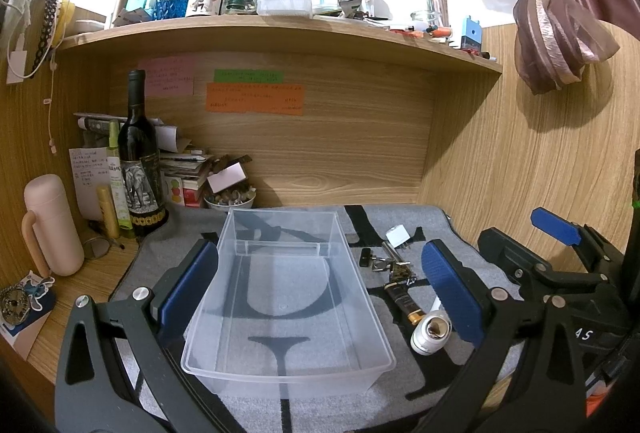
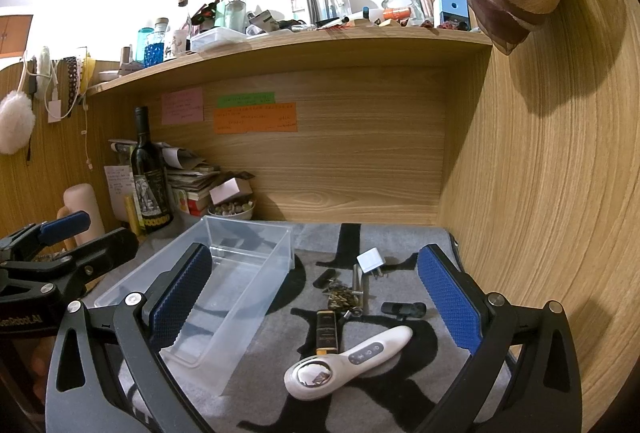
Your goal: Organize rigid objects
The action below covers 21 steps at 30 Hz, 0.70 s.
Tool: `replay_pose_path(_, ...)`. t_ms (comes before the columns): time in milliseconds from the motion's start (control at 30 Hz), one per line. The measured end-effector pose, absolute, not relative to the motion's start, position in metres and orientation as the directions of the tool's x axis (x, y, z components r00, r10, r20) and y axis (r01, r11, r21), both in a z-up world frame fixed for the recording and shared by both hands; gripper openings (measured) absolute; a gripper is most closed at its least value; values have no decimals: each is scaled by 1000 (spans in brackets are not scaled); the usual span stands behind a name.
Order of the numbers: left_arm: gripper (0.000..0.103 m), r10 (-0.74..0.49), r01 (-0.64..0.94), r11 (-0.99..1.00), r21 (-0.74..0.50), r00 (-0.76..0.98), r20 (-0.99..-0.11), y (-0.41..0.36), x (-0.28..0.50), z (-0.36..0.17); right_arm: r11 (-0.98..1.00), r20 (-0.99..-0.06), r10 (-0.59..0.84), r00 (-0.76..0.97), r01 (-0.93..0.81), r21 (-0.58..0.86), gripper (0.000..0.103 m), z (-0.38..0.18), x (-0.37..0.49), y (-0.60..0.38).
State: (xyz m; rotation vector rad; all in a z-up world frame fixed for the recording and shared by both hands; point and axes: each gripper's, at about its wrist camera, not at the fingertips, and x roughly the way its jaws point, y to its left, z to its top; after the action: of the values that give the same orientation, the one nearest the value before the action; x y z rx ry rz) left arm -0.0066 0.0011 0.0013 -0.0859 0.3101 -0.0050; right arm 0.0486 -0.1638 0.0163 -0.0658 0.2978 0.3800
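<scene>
A clear plastic bin (image 1: 288, 297) stands empty on the grey mat; it also shows in the right wrist view (image 2: 224, 289). To its right lie a white handheld device (image 2: 348, 361), a black and gold tube (image 2: 327, 331), a white plug adapter (image 2: 370, 260), a key bunch (image 2: 344, 295) and a small black piece (image 2: 403, 310). My left gripper (image 1: 320, 289) is open around the bin, touching nothing. My right gripper (image 2: 316, 301) is open above the small items and holds nothing. The device's head (image 1: 430, 333) shows in the left wrist view.
A dark wine bottle (image 1: 140, 169), a pink flask (image 1: 50, 225), stacked papers and a small bowl (image 1: 230, 199) crowd the back left. A cluttered shelf (image 1: 280, 29) runs overhead. A wooden wall (image 2: 540, 193) closes the right side. The right gripper's body (image 1: 560, 265) sits right of the items.
</scene>
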Motion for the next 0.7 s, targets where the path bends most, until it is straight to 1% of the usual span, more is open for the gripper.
replay_pose_path(400,103,-35,0,994,-108,945,-324,9,2,-2,927,-308,353,883,-375,-10,103,15,53,-163)
replay_pose_path(500,103,-58,15,992,-124,936,-348,17,9,-6,925,-326,355,876,-379,-10,103,13,58,-162)
replay_pose_path(567,90,-62,11,991,-134,923,-379,25,17,-9,924,-342,359,869,-383,-4,103,11,62,-162)
replay_pose_path(600,80,-57,3,991,-134,914,-402,29,21,-11,923,-349,359,865,-384,-2,103,9,64,-162)
replay_pose_path(633,78,-56,-3,991,-137,906,-420,33,26,-13,923,-358,358,863,-384,-2,103,8,66,-161)
replay_pose_path(700,76,-55,-19,987,-159,892,-449,45,33,-18,924,-376,350,858,-381,-9,102,5,71,-159)
